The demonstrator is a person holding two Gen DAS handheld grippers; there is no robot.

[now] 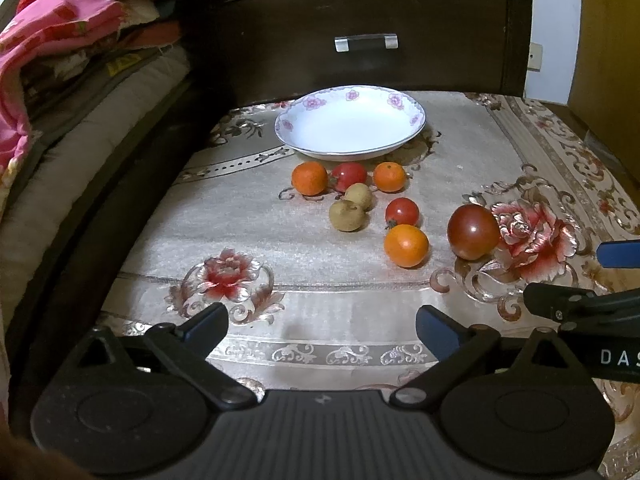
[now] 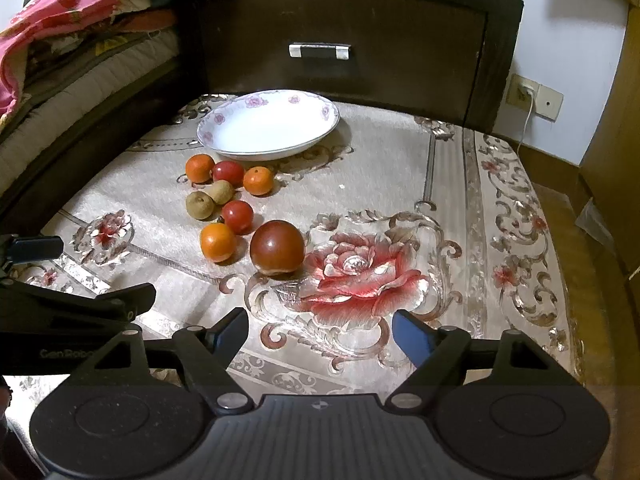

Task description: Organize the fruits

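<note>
Right tool (image 2: 320, 332) sat wide open and empty, so I'd have straddled the big tomato (image 2: 277, 248) at 11 o'clock, then squeezed gently before lifting toward the plate (image 2: 224, 120).

White floral-rimmed bowl (image 1: 350, 122), upright and empty, at the far side of the cloth. Before it, a row: orange (image 1: 309, 178), red tomato (image 1: 349, 176), orange (image 1: 389, 177). Nearer, two tan-green fruits (image 1: 346, 217) touching; beside them a small red tomato (image 1: 402, 211), an orange (image 1: 406, 245) just below it, and a large dark tomato (image 1: 473, 237) apart, rightmost.
</note>
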